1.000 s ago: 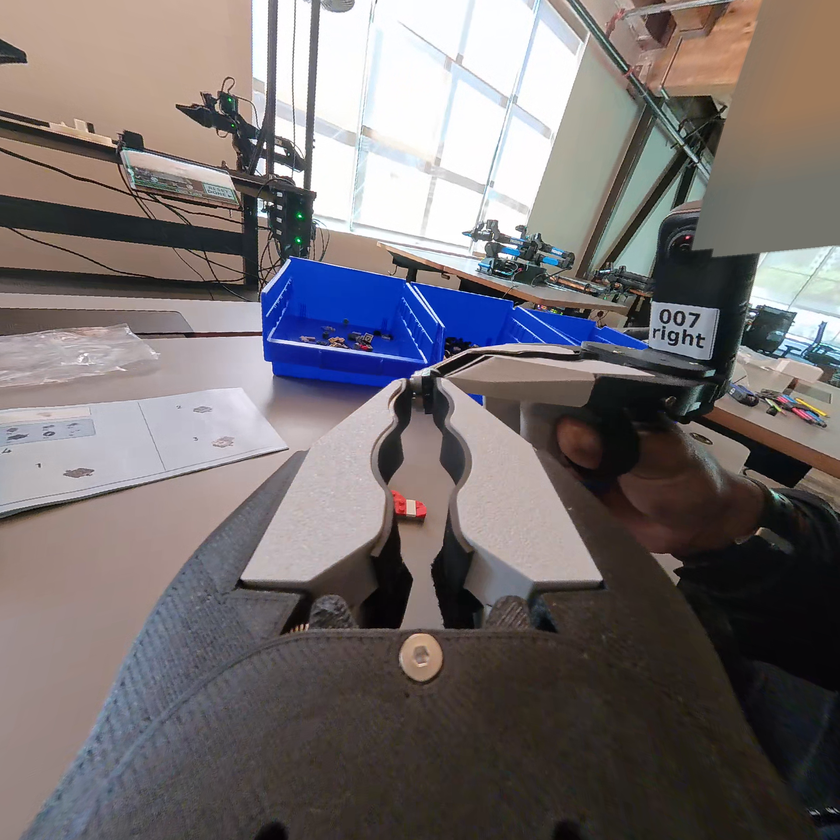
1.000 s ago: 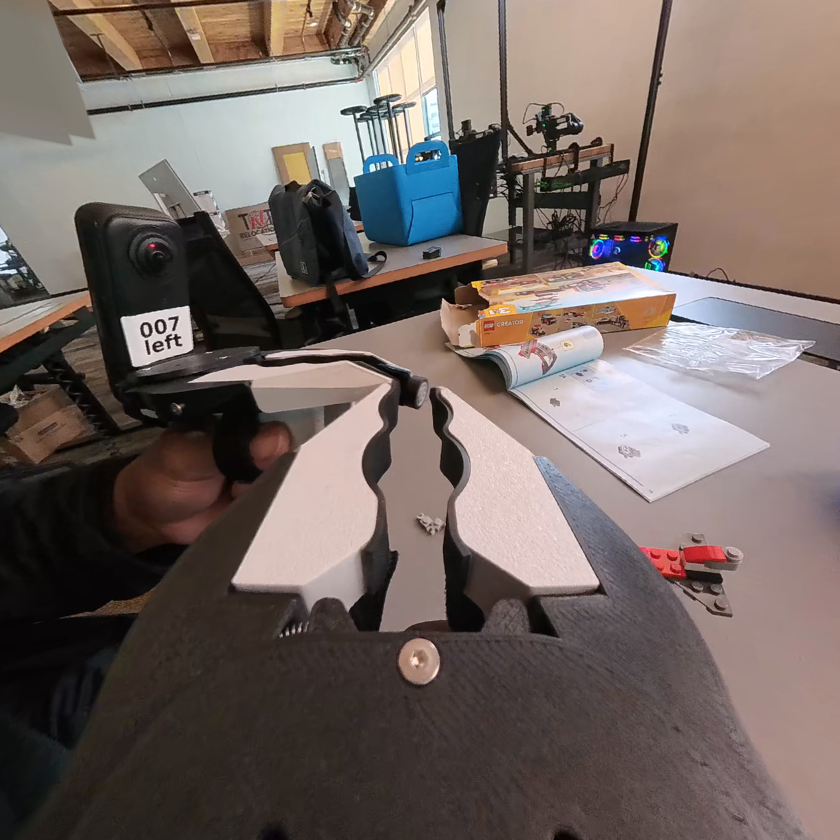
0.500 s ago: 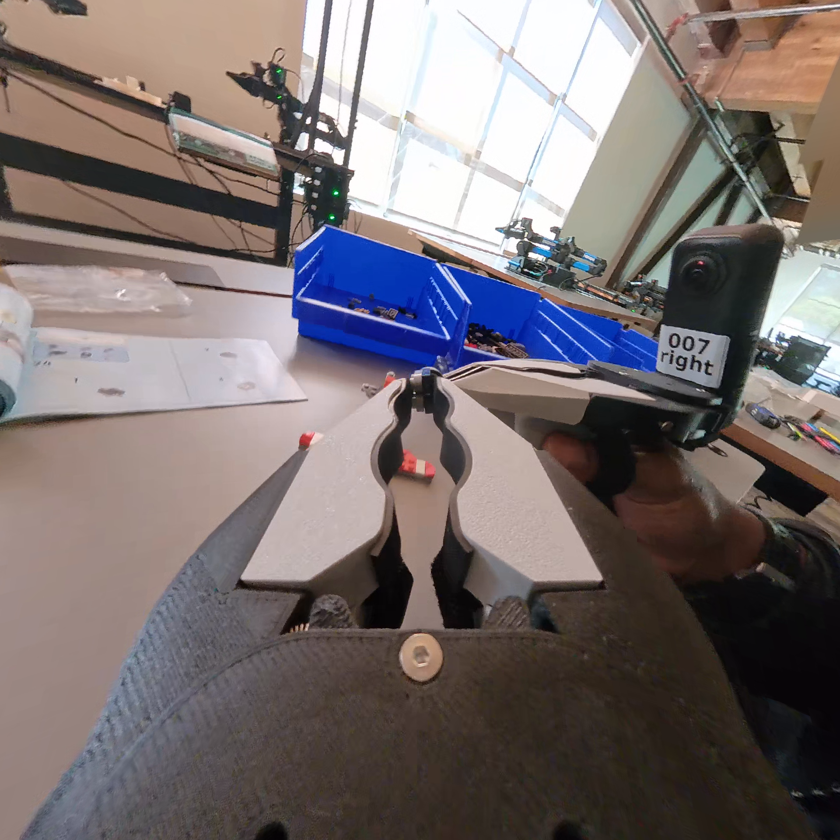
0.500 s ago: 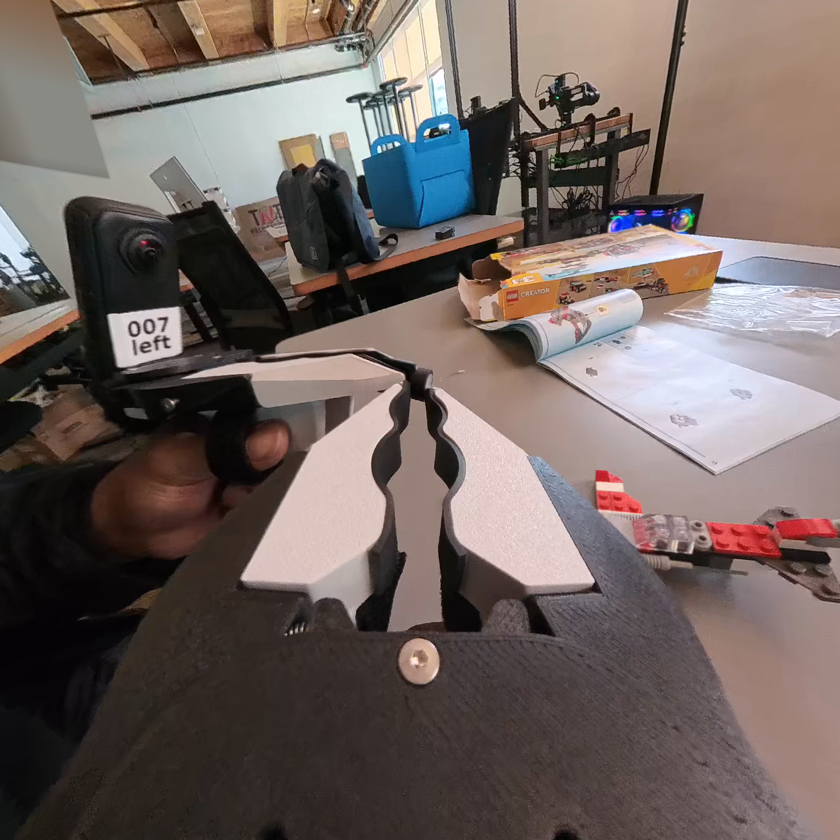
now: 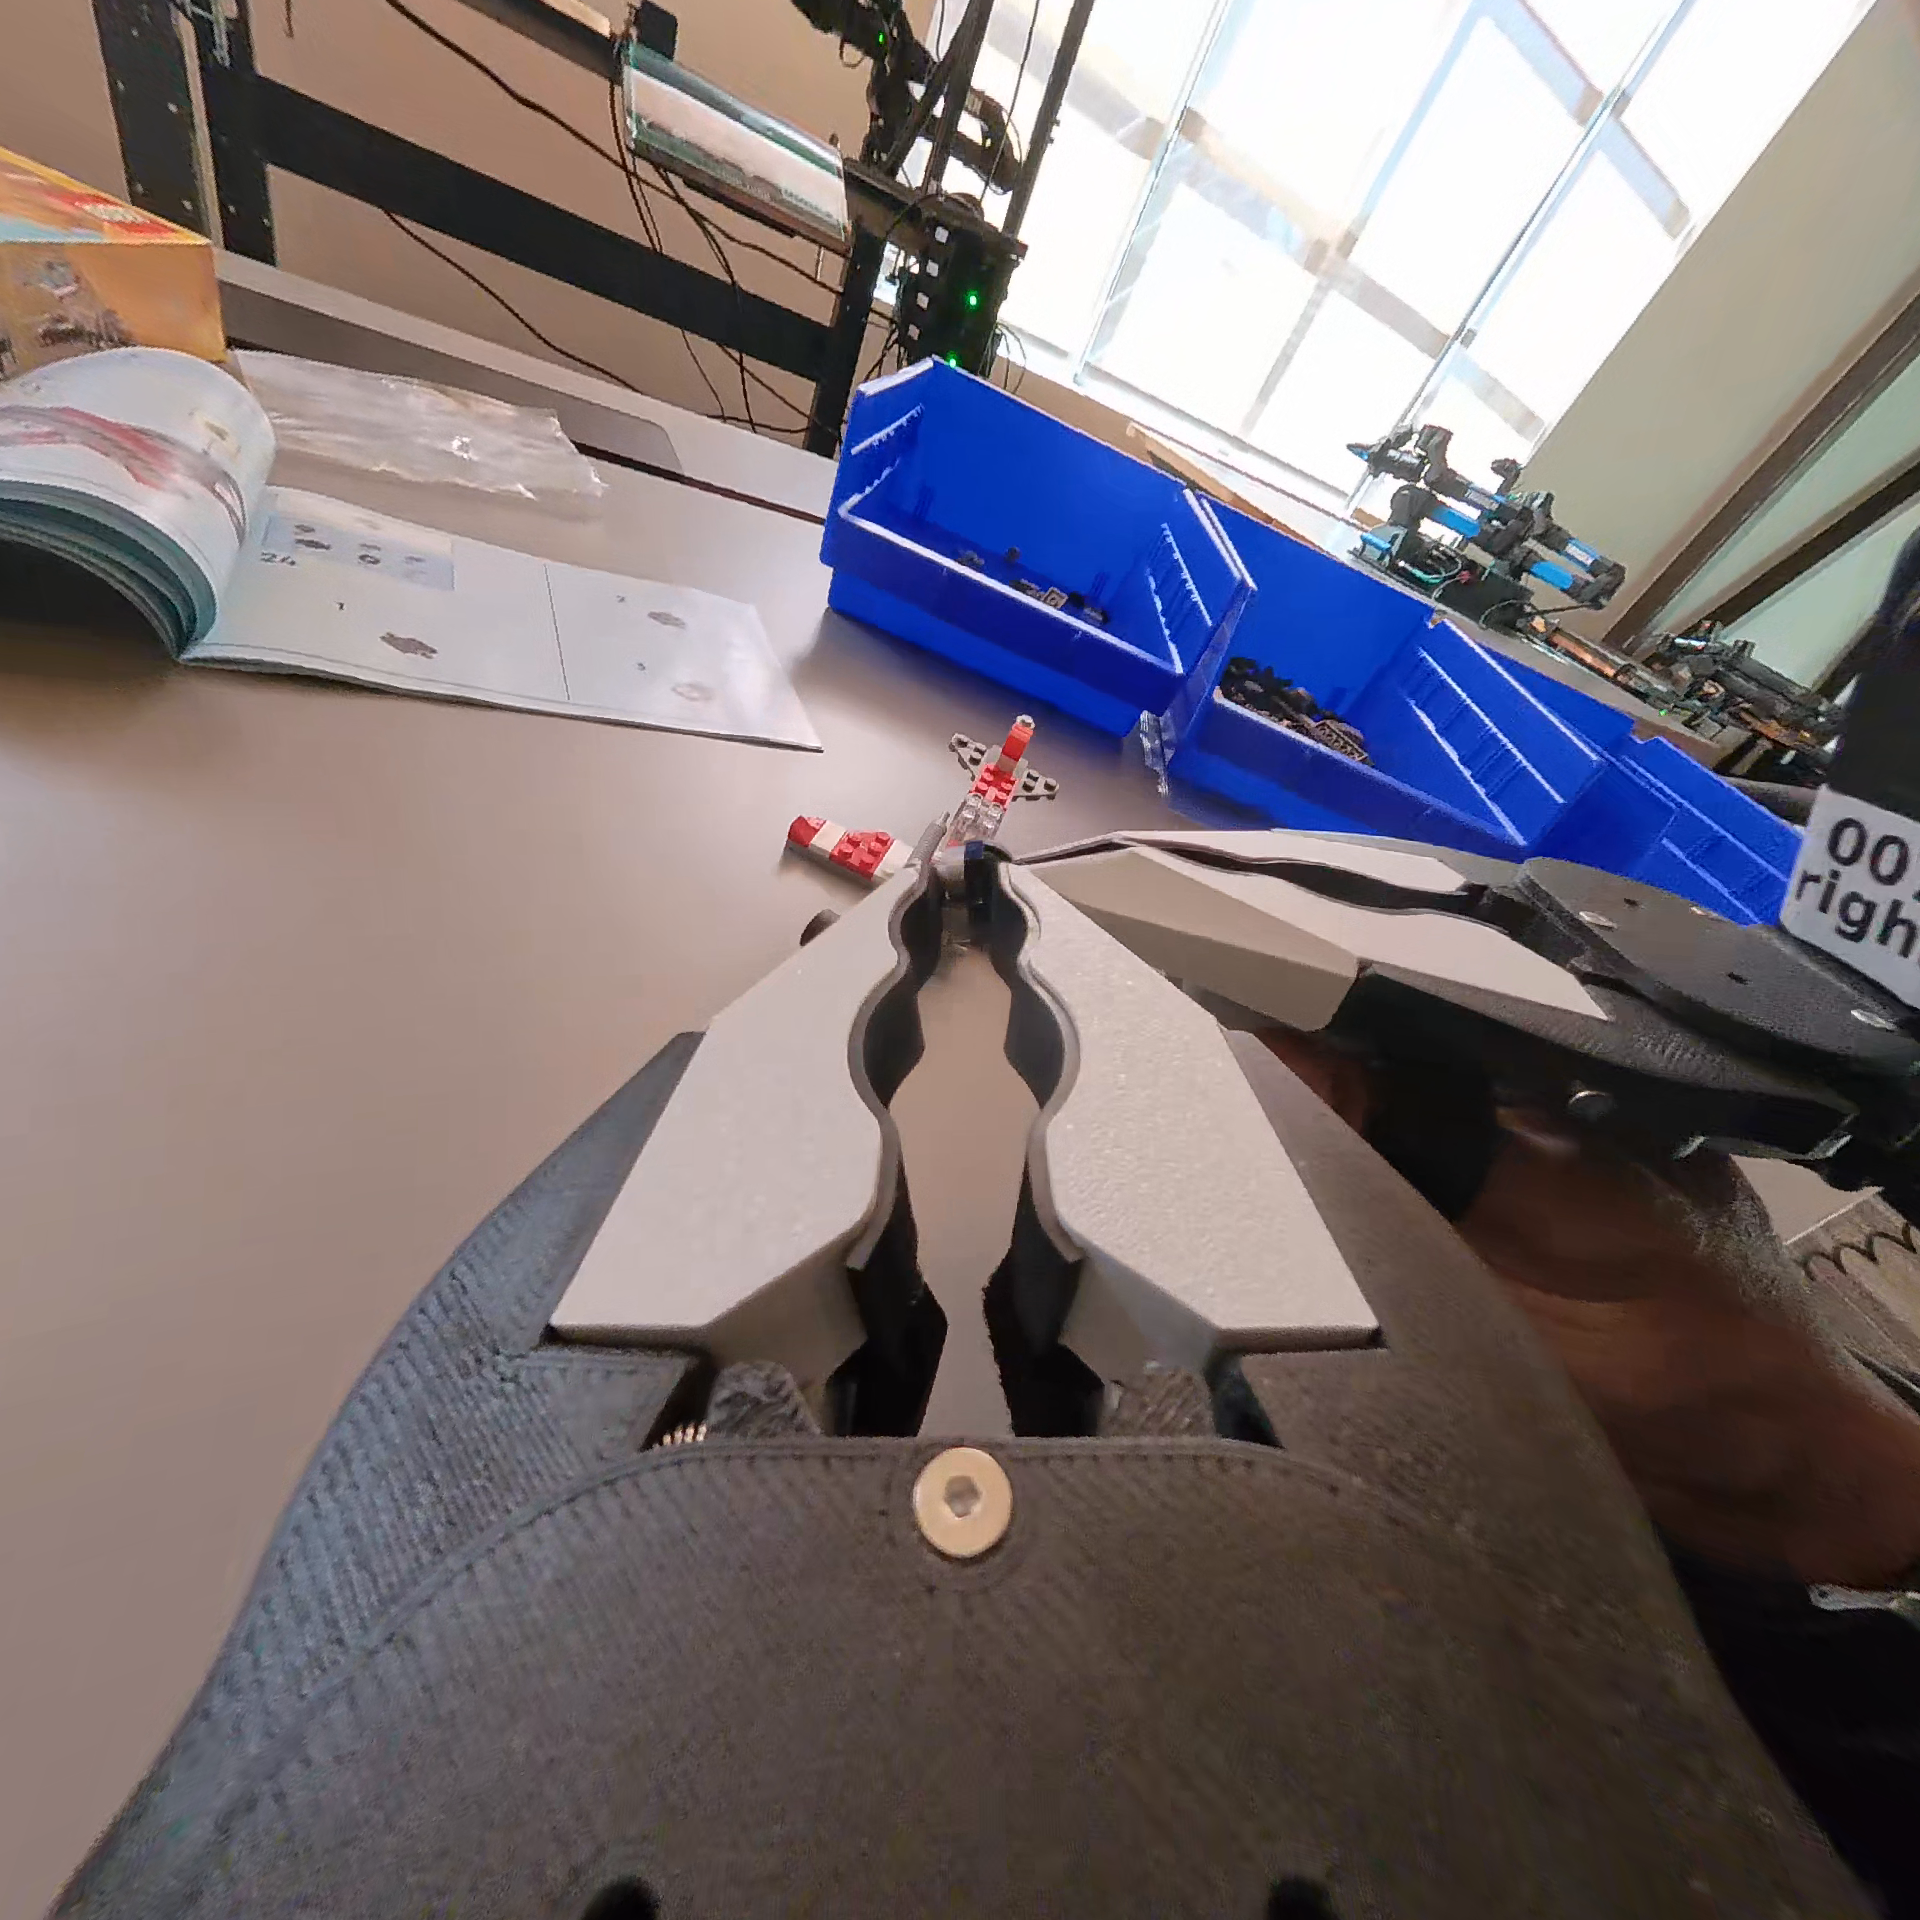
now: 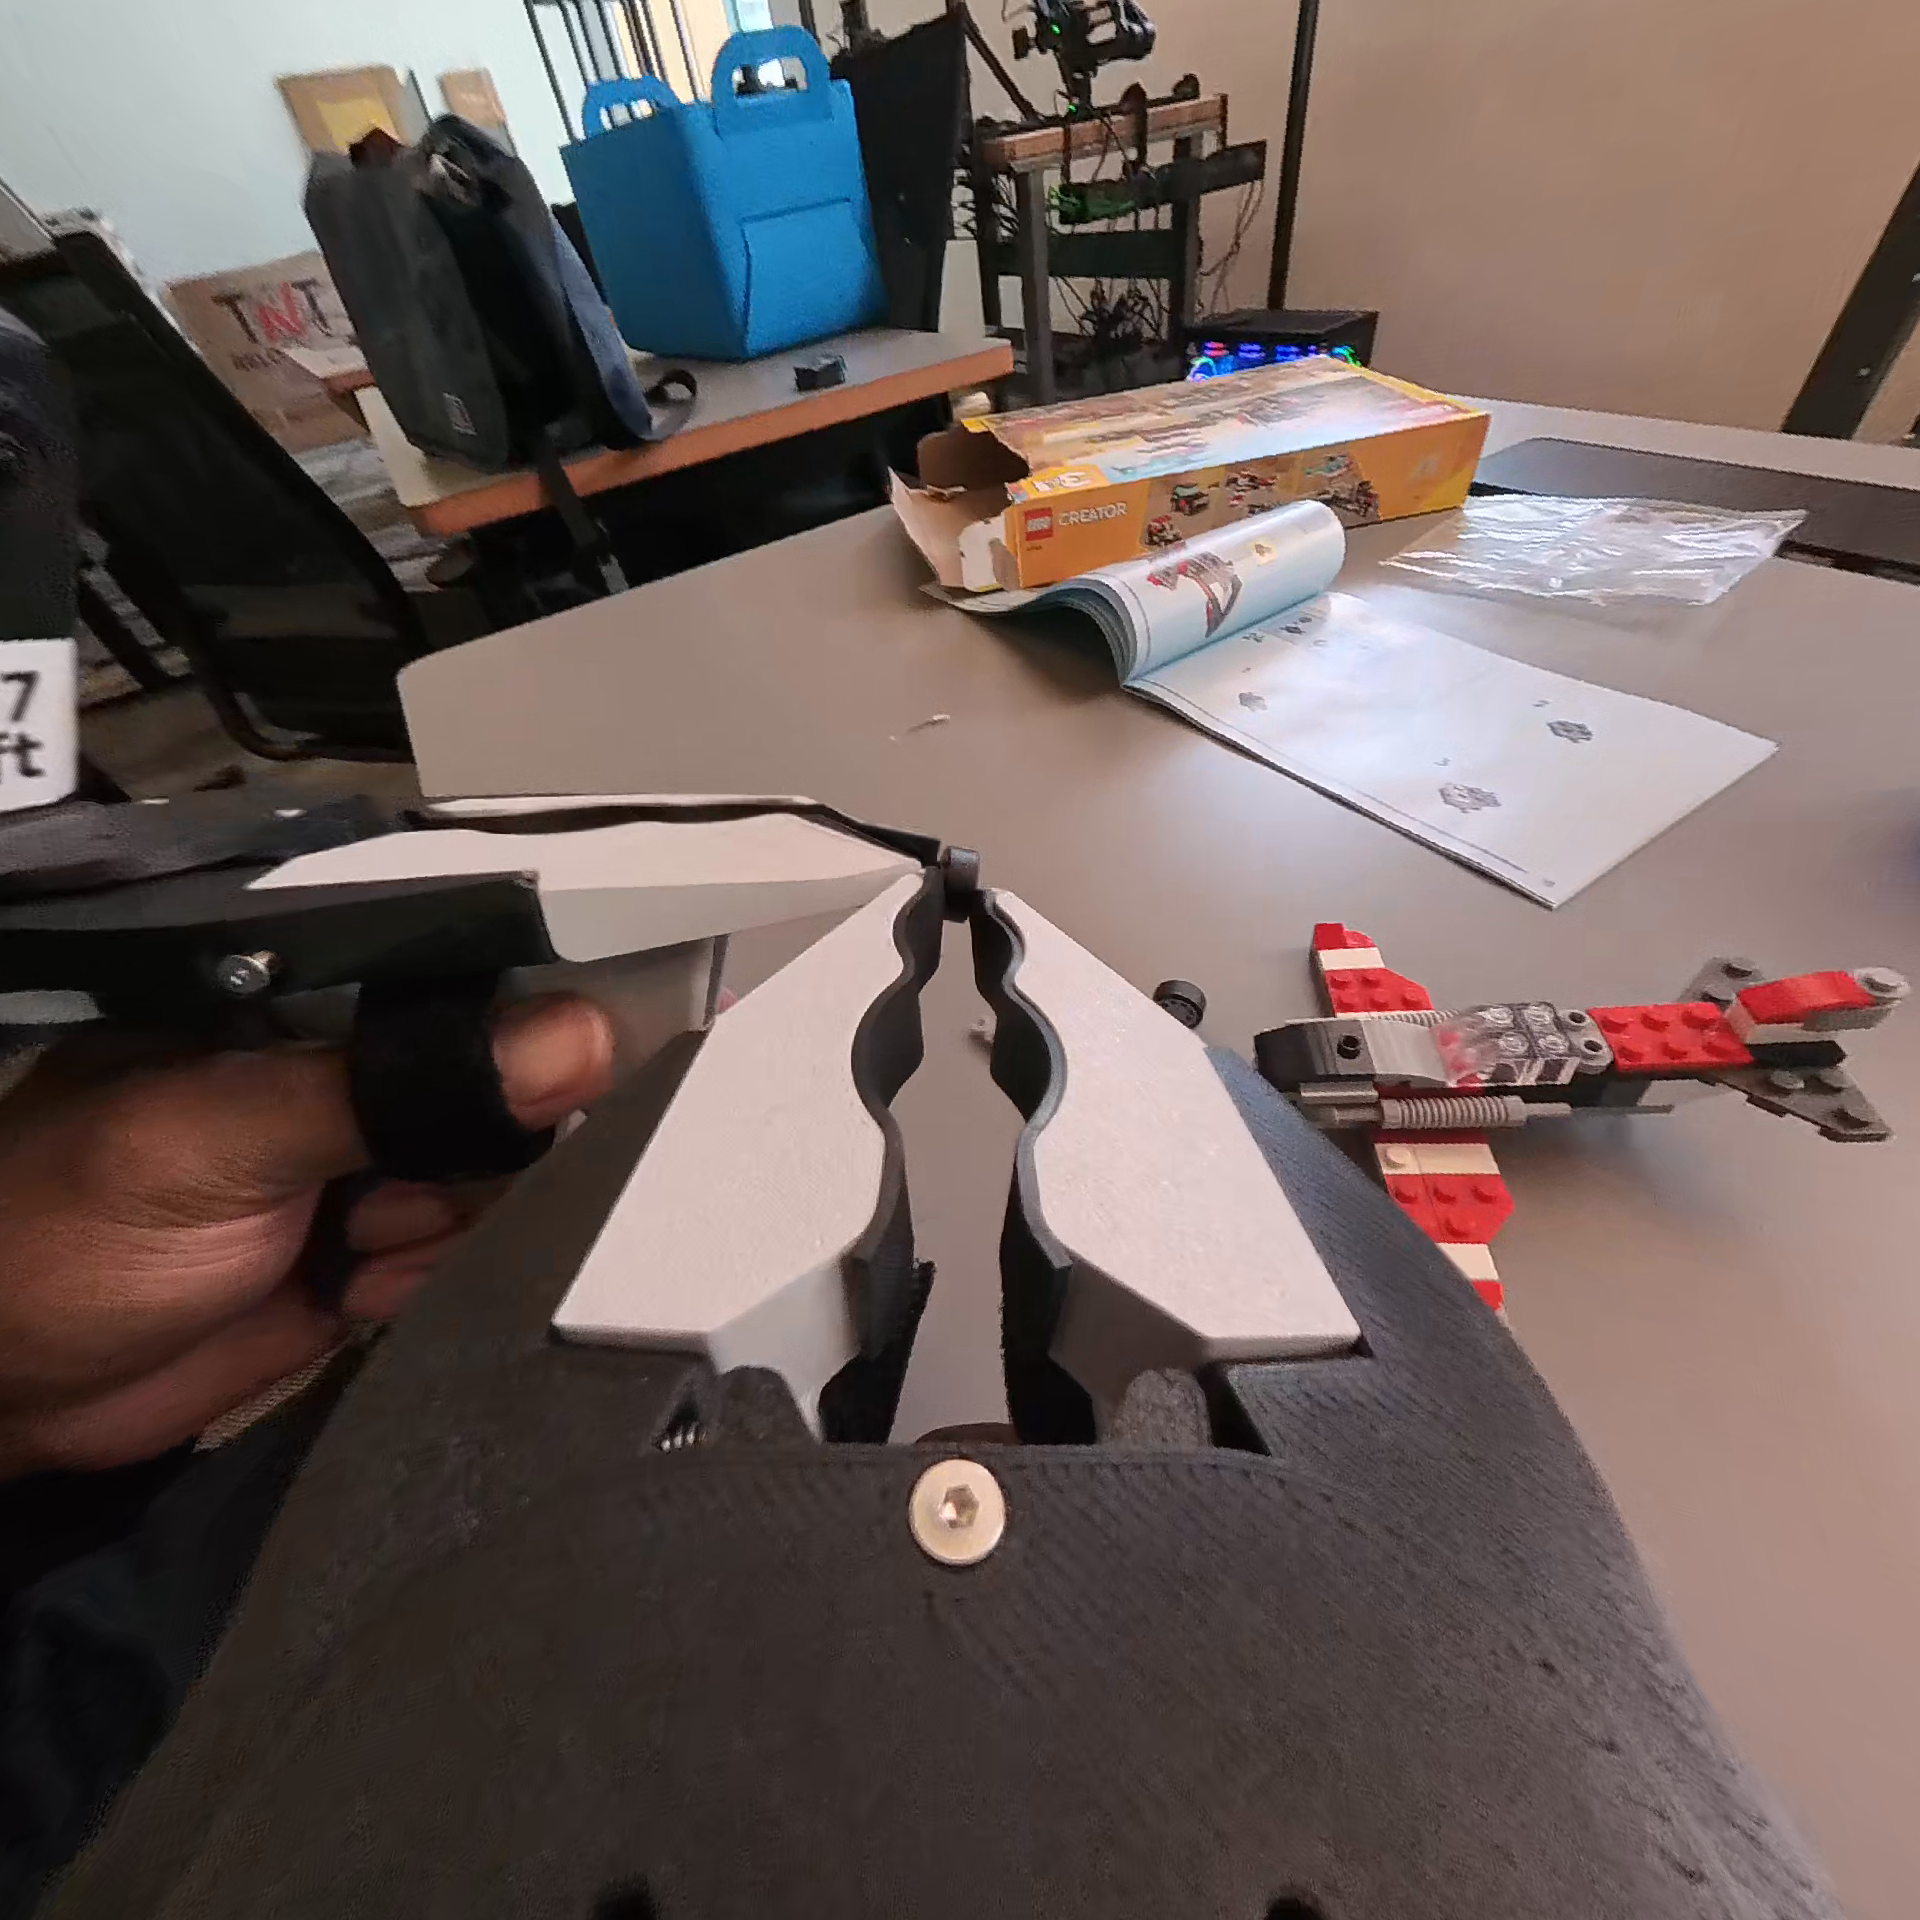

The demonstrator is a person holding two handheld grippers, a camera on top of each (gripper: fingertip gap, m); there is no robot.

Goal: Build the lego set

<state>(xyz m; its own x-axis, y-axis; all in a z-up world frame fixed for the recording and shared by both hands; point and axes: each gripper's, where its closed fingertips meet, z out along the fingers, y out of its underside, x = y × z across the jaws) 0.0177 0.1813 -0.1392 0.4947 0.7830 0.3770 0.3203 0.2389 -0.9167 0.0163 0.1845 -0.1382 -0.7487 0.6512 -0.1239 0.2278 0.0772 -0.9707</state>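
Note:
A small black lego piece (image 6: pixel 958 871) sits pinched between my two grippers, which meet tip to tip above the grey table (image 6: pixel 790 665). My left gripper (image 5: pixel 971 888) is shut on it, and the piece shows dark between its tips (image 5: pixel 977 883). My right gripper (image 6: pixel 958 906) is also shut on it. In the left wrist view the right gripper (image 5: pixel 1039 847) comes in from the right; in the right wrist view the left gripper (image 6: pixel 914 844) comes in from the left. A partly built red, white and grey lego plane (image 6: pixel 1662 1039) lies on the table just beyond the tips (image 5: pixel 987 795).
Blue bins (image 5: pixel 997 582) with loose pieces stand behind the plane. An open instruction booklet (image 6: pixel 1403 717), the set's box (image 6: pixel 1226 468) and a clear plastic bag (image 6: pixel 1590 545) lie farther off. A loose black wheel (image 6: pixel 1179 1003) and a tiny grey piece (image 6: pixel 982 1029) lie near the tips.
My right gripper has closed from open onto the black piece held by my left gripper. Both grippers have moved toward the lego plane, which is now close by.

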